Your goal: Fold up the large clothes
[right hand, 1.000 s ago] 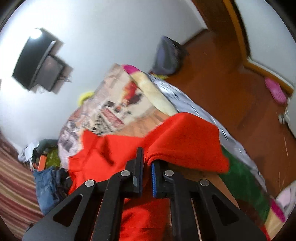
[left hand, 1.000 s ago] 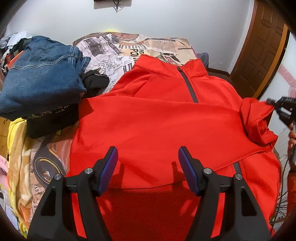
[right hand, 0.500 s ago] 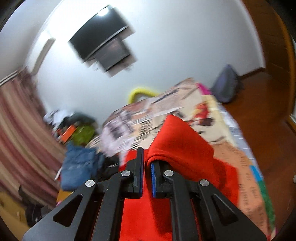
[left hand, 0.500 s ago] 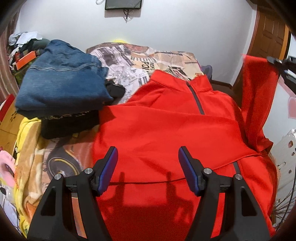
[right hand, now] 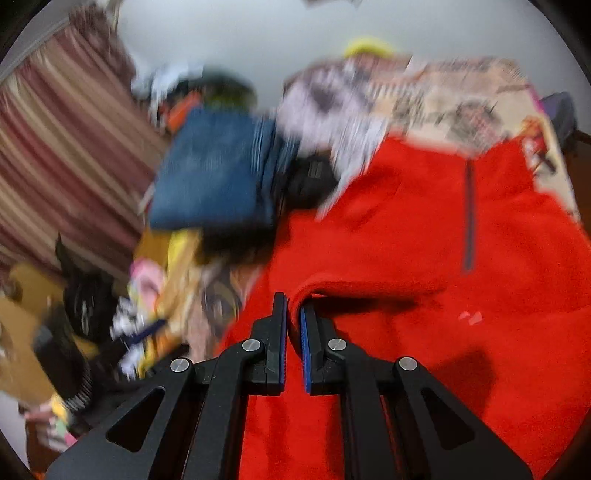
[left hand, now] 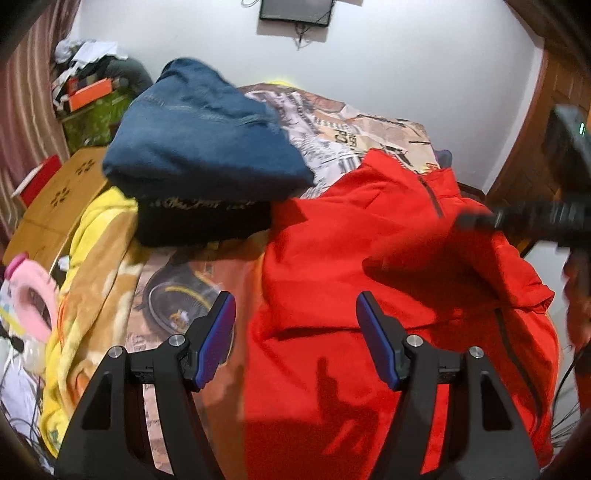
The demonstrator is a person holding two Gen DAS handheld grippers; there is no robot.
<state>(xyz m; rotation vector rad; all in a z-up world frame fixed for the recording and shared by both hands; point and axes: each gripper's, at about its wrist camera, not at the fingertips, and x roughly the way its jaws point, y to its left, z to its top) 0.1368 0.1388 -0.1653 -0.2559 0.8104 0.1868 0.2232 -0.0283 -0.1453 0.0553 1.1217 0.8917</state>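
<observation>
**A lived-in home bedroom**

A bed with a newspaper-print cover fills the frame's middle, piled with folded jeans. A wall-mounted television sits top centre, striped curtains at left, a wooden door at right.

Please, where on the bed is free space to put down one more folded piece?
Free: the printed bedcover beyond the red fleece collar, right of the jeans stack; a small patch below that stack. The left edge is crowded with yellow blanket.
</observation>
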